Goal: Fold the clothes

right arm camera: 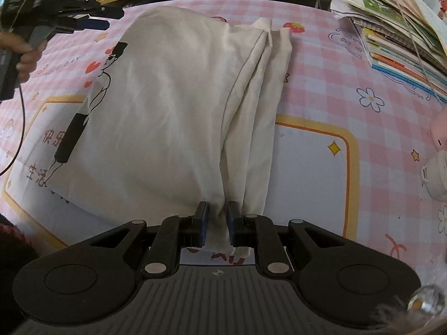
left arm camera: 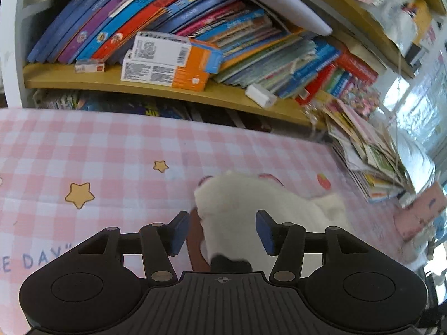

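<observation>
right gripper [right arm camera: 217, 224] pinching white shirt [right arm camera: 173, 106], bookshelf [left arm camera: 167, 83] full

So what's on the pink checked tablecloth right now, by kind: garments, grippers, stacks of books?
White garment: 1
Grippers: 2, the left gripper above the cloth, the right gripper clamped on the garment's near edge
Stack of books and papers at the far right: 1
Total: 4

The white cotton shirt [left arm camera: 251, 203] runs under the left wrist camera's black housing, its edges smeared by blur. A pale rounded object [right arm camera: 435, 178], perhaps a mask, is cut off at the right edge.
</observation>
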